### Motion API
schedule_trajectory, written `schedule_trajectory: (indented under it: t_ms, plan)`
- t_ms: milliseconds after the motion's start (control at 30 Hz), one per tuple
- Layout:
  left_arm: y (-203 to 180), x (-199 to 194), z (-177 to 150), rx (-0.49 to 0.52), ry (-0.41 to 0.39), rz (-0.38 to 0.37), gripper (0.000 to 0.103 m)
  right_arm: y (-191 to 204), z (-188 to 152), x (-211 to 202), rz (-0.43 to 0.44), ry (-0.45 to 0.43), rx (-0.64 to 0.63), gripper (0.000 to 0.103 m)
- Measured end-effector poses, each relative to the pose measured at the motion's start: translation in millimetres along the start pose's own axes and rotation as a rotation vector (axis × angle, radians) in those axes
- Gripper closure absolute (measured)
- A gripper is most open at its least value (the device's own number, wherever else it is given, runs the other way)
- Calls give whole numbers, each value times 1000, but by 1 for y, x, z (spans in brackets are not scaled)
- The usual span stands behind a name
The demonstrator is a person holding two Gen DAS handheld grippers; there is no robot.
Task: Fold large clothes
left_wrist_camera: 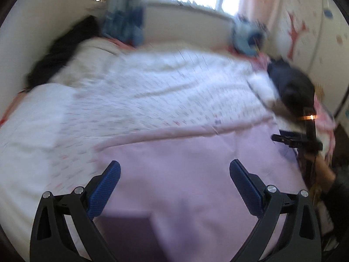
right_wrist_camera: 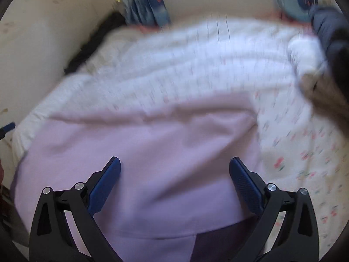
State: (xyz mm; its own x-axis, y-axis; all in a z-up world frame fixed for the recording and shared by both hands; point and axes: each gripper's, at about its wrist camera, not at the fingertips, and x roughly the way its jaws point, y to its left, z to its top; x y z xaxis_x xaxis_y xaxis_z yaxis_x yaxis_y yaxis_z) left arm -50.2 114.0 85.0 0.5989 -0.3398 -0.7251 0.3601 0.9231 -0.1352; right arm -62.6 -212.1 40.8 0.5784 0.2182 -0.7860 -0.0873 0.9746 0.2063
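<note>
Bed [left_wrist_camera: 152,83] beneath, lilac garment [left_wrist_camera: 185,163] spread flat, left gripper [left_wrist_camera: 174,174] and right gripper [right_wrist_camera: 174,172] hovering, jaws released.

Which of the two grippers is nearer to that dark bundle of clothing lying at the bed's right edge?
Right. The right gripper sits on the side of the pink garment nearer the dark bundle; the left gripper is over the garment's other side.
</note>
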Motion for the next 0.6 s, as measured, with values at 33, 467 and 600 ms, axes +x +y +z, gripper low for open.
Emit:
schedule_trajectory:
  t_ms: [33, 467, 600]
  plan:
    - [-3, 30, 3, 10, 51, 5, 7, 0, 0, 12, -3, 56, -10, 6]
    - [21, 141, 6, 11, 314, 60, 6, -9, 25, 56, 25, 115, -42, 6]
    - [39, 160, -7, -64, 308, -32, 6, -15, 22, 53, 53, 95, -11, 6]
